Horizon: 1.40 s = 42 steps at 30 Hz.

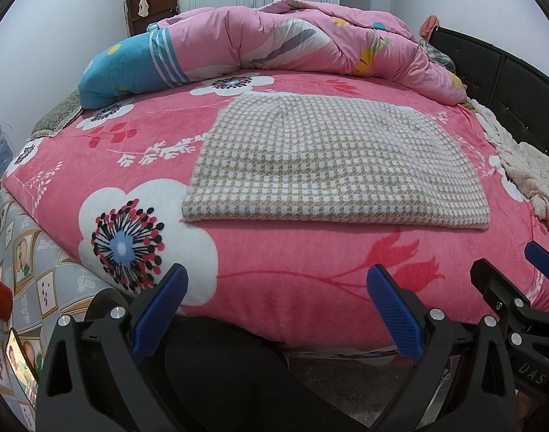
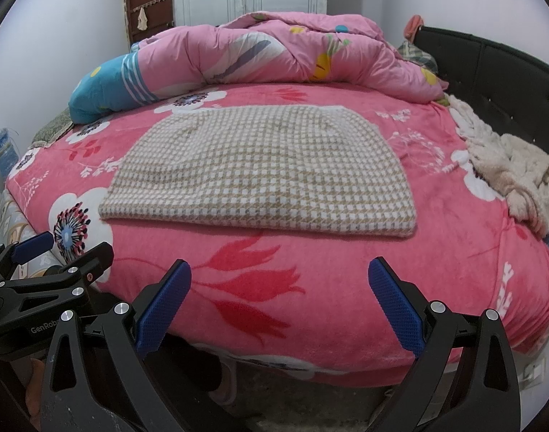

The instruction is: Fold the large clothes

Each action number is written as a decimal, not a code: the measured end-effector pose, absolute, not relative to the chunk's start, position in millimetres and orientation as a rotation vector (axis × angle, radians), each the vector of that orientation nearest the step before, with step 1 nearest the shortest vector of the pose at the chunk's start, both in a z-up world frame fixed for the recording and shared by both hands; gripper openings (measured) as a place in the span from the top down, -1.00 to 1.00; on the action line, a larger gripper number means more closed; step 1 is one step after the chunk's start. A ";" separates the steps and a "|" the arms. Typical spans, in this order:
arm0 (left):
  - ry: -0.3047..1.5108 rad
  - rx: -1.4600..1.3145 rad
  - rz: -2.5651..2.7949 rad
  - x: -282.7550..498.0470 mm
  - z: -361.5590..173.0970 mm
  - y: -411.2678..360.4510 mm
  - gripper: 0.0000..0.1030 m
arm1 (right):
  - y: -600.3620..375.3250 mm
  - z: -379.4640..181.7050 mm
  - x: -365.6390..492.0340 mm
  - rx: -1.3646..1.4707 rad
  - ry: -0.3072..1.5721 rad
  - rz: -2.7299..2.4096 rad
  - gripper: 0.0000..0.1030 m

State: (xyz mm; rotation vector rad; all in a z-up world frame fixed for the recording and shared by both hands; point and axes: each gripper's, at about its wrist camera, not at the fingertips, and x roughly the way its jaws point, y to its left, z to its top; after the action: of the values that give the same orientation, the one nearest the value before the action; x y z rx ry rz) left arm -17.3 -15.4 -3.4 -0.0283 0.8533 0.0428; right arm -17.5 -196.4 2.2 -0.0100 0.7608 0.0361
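we see the right gripper (image 2: 280, 295) held off the near edge of the bed, its blue-padded fingers (image 2: 395, 307) spread wide with nothing between them. the left gripper (image 2: 63, 246) shows at the left edge, also apart from the cloth. the checked beige and white garment (image 2: 263, 169) lies folded flat on the pink floral bedsheet (image 2: 346, 280). a rumpled pink quilt (image 2: 274, 50) sits behind it, a cream fleece (image 2: 508, 172) lies to the right, and a black headboard (image 2: 490, 75) lines that side.

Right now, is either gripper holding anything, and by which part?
Nothing is held. Left gripper and right gripper are both open and empty, short of the bed's near edge. The checked garment lies folded on the pink bedspread, untouched.
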 end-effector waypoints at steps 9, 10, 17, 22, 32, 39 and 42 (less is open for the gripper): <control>0.853 -0.027 0.042 -17.2 -3.4 -15.7 -0.90 | -197.3 1.6 -18.3 -0.008 0.761 0.034 -0.84; 0.853 -0.027 0.042 -17.2 -3.4 -15.7 -0.90 | -197.2 1.9 -17.6 -0.008 0.762 0.035 -0.84; 0.856 -0.029 0.041 -17.0 -3.6 -14.9 -0.90 | -199.1 0.2 -18.9 -0.006 0.763 0.034 -0.84; 0.855 -0.028 0.042 -17.1 -3.5 -15.2 -0.90 | -200.2 -0.2 -19.1 -0.004 0.766 0.031 -0.84; 0.857 -0.028 0.050 -18.8 -5.1 -15.6 -0.90 | -200.0 0.4 -18.3 -0.007 0.767 0.033 -0.84; 0.857 -0.030 0.055 -18.9 -5.0 -15.2 -0.90 | -198.7 1.4 -17.3 -0.010 0.765 0.035 -0.84; 0.857 -0.031 0.054 -19.0 -5.1 -14.5 -0.90 | -198.6 1.3 -17.5 -0.011 0.764 0.036 -0.84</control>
State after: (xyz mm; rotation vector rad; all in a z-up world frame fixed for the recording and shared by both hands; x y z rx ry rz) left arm -19.0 -14.5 -5.1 -0.0309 0.8569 0.0544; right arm -17.5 -198.6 1.3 -0.0107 0.7642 0.0355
